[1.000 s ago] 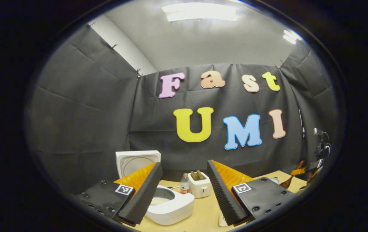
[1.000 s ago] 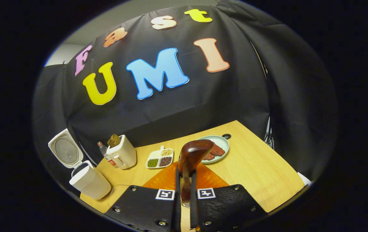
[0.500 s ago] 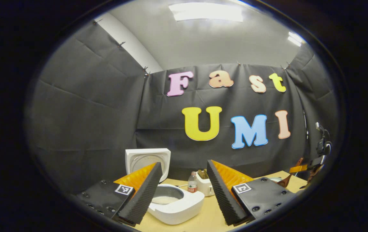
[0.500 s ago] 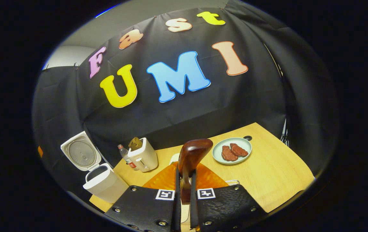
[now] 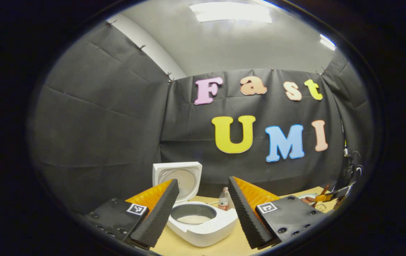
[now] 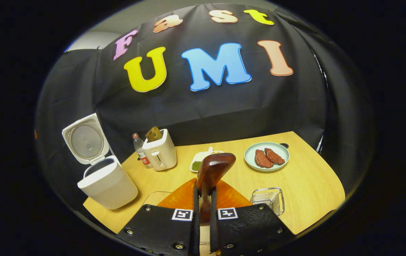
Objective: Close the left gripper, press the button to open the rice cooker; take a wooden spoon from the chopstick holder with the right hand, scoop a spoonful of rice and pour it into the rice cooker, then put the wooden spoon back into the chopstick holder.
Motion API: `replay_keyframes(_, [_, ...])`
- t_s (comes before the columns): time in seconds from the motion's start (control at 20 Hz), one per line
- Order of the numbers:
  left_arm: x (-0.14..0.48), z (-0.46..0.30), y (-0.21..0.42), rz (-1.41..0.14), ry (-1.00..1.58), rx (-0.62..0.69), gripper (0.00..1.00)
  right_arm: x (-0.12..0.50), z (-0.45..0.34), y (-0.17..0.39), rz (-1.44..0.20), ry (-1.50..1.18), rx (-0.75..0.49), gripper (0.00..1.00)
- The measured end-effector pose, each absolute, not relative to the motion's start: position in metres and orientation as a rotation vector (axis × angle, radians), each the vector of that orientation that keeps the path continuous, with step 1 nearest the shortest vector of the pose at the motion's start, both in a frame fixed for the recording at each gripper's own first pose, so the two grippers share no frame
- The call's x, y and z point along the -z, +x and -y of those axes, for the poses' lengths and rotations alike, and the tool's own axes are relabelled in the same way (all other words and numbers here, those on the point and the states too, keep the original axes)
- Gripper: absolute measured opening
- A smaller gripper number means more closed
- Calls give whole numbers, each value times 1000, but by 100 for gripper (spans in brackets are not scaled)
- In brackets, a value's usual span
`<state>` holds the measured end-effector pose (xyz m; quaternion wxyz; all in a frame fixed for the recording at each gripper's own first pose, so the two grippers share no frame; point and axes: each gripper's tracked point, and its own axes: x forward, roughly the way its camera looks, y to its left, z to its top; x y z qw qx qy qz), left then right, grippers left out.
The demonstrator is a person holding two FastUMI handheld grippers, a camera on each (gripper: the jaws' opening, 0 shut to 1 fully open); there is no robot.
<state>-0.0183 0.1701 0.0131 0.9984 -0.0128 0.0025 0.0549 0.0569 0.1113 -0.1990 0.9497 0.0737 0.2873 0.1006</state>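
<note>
Right gripper swung toward rice cooker — jaws clamp wooden spoon; left gripper open. Keep bowl level.

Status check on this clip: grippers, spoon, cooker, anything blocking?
Left gripper open, empty. Right gripper shut on wooden spoon. Rice cooker lid up, pot open. Wire holder on table, no obstruction seen.

A white toaster and a water bottle stand at the table's far edge; a plate of meat and a divided dish sit mid-table, a wire basket nearer.
</note>
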Motion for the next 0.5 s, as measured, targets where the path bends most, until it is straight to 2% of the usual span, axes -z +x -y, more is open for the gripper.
replay_keyframes(0.5, [-4,-194,-18,-27,-26,-135,97,259,-148,46,-581,-196,-284,11])
